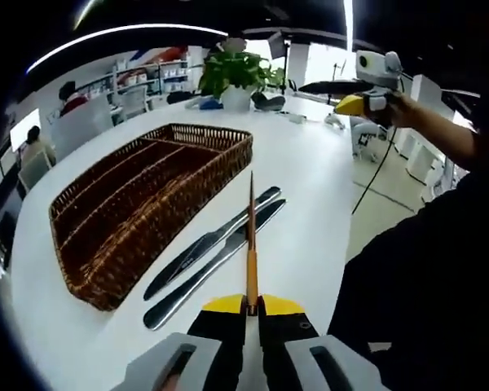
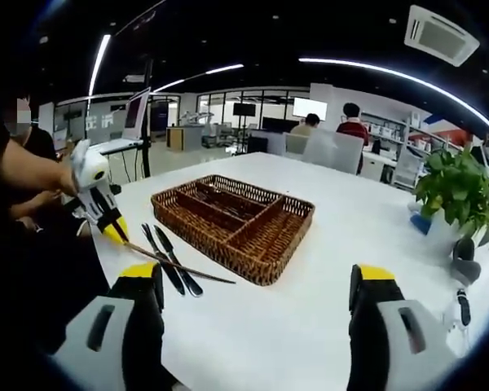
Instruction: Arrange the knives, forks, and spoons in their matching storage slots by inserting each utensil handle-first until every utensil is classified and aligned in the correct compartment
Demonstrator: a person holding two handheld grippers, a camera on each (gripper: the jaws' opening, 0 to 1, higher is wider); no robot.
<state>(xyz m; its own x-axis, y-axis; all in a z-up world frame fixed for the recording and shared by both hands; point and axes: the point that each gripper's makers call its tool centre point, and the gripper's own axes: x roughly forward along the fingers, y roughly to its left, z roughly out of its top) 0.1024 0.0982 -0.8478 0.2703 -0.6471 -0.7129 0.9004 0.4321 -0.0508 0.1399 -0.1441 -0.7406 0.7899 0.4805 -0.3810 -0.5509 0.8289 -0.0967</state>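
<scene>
My left gripper (image 1: 252,303) is shut on a slim brown utensil (image 1: 251,236), seen edge-on, which points away from me over the white table (image 1: 310,179). Two steel knives (image 1: 216,248) lie side by side just left of it, next to a wicker basket (image 1: 147,204) with long compartments. In the right gripper view the basket (image 2: 236,216) sits mid-table, the knives (image 2: 173,262) lie by its near left corner, and the left gripper (image 2: 112,226) holds the utensil (image 2: 183,267) slanting over them. My right gripper (image 2: 257,278) is open and holds nothing. It is held up off the table's far right edge (image 1: 357,104).
A potted plant (image 1: 236,72) (image 2: 460,191) stands at one end of the table, with small dark items (image 2: 464,273) beside it. The person's dark sleeve and body (image 1: 424,269) stand along the table's edge. Desks, chairs and seated people are in the background.
</scene>
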